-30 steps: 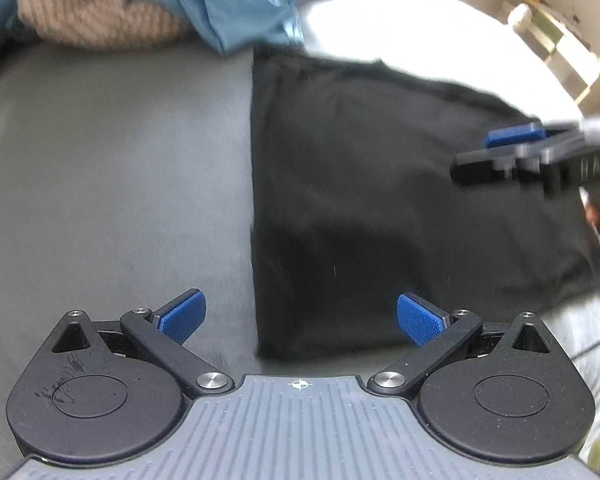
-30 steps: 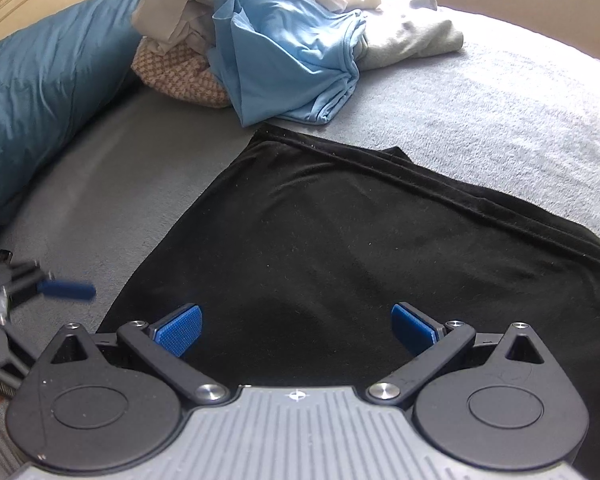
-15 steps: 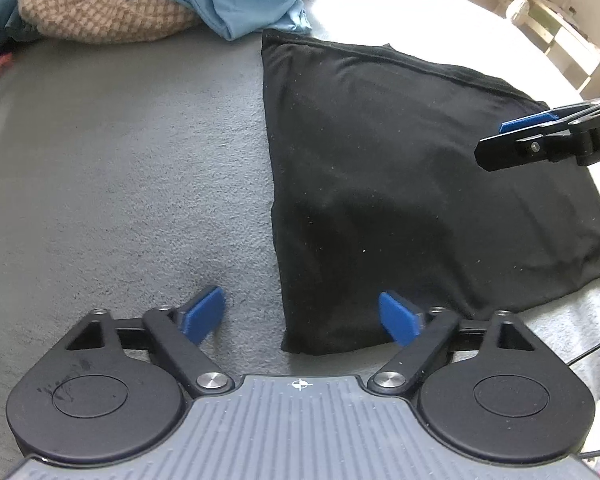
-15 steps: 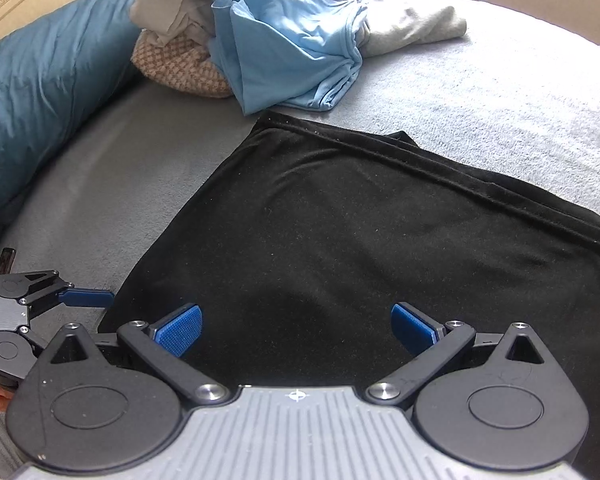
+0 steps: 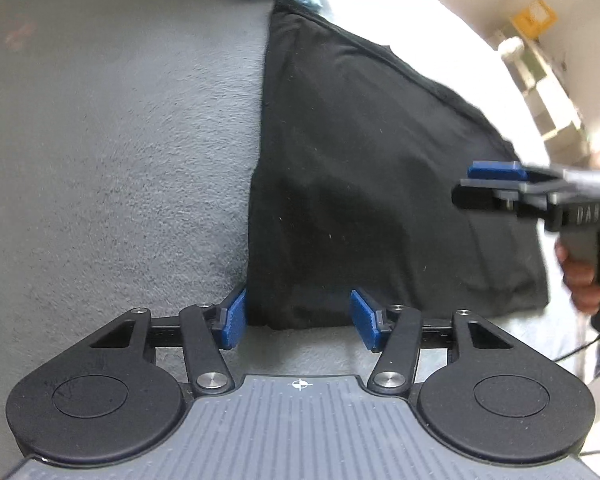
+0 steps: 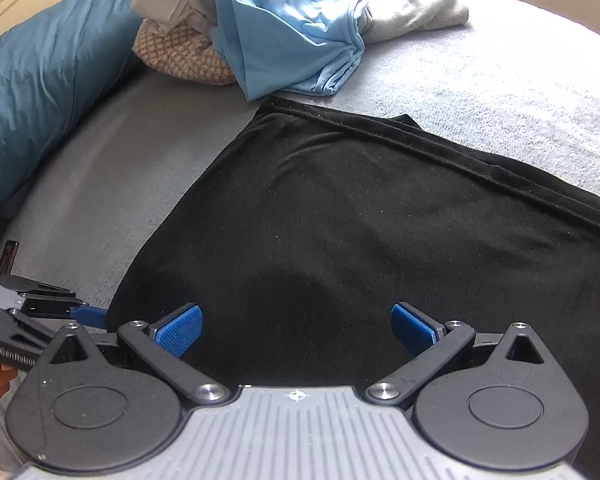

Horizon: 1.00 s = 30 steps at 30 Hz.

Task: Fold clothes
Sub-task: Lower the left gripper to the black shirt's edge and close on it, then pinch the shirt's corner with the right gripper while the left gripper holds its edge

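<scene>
A black garment (image 5: 372, 184) lies folded flat on the grey bed cover (image 5: 112, 160). My left gripper (image 5: 300, 318) is down at its near left corner. Its jaws are closing, the corner lies between the blue pads (image 5: 234, 318), and they do not pinch it. In the right wrist view the left gripper (image 6: 88, 314) shows at the garment's (image 6: 360, 220) left edge. My right gripper (image 6: 296, 330) hangs open over the near side of the black cloth, nothing held. From the left wrist view, the right gripper (image 5: 496, 184) hovers above the garment's right part, held by a hand (image 5: 580, 280).
Unfolded clothes are piled at the far end of the bed: a light blue shirt (image 6: 288, 36), a beige knit (image 6: 180, 56) and pale garments (image 6: 412, 12). A teal quilt (image 6: 48, 80) runs along the left. A shelf unit (image 5: 540, 80) stands beyond the bed.
My left gripper has dropped lower and closer to the black garment's near corner, rolled somewhat, and its jaws have narrowed around that corner. The right gripper has stayed put.
</scene>
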Tool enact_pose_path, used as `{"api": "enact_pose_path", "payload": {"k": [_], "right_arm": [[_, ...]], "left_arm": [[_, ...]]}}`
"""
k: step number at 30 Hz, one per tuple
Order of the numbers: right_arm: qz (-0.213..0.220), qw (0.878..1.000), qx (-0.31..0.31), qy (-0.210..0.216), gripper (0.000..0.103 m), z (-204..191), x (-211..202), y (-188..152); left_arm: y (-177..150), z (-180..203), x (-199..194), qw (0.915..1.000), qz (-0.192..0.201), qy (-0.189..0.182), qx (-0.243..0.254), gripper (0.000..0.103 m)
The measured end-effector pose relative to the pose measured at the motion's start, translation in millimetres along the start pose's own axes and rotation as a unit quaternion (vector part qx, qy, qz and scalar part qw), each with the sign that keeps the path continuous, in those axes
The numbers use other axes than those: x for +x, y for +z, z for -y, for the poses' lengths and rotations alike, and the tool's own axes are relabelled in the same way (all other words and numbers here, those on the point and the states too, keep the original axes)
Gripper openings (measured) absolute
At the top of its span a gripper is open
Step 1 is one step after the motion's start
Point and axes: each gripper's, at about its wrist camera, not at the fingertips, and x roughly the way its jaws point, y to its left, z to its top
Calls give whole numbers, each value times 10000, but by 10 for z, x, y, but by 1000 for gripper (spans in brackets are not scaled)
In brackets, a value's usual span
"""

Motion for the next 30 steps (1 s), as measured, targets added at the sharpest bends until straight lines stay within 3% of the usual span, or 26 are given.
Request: {"api": "enact_pose_path", "payload": {"k": [6, 11, 13, 14, 16, 18, 24, 30], "right_arm": [[-38, 10000, 35, 24, 103, 11, 9, 0], [-57, 9998, -53, 208, 102, -35, 5, 284], [23, 9992, -87, 378, 102, -79, 3, 465], [55, 9989, -71, 456, 102, -99, 20, 558], [93, 9989, -50, 460, 102, -147, 102, 738], [128, 9991, -18, 415, 101, -213, 193, 889], [-62, 9989, 259, 398, 96, -272, 555, 1200], [-329, 9974, 507, 396, 91, -278, 853, 1408]], "left_arm": [[90, -190, 37, 9949, 181, -499, -852, 55], [67, -87, 39, 9968, 256, -350, -678, 52], [51, -54, 33, 9978, 261, -125, -593, 34], [45, -42, 26, 9981, 265, -38, -564, 17], [38, -21, 8, 9982, 286, 80, -522, 7], [26, 14, -10, 9981, 365, 97, -489, 3], [-45, 330, -117, 9961, 756, 117, 441, 3], [-109, 721, -208, 9806, 1182, -193, 1554, 3]]}}
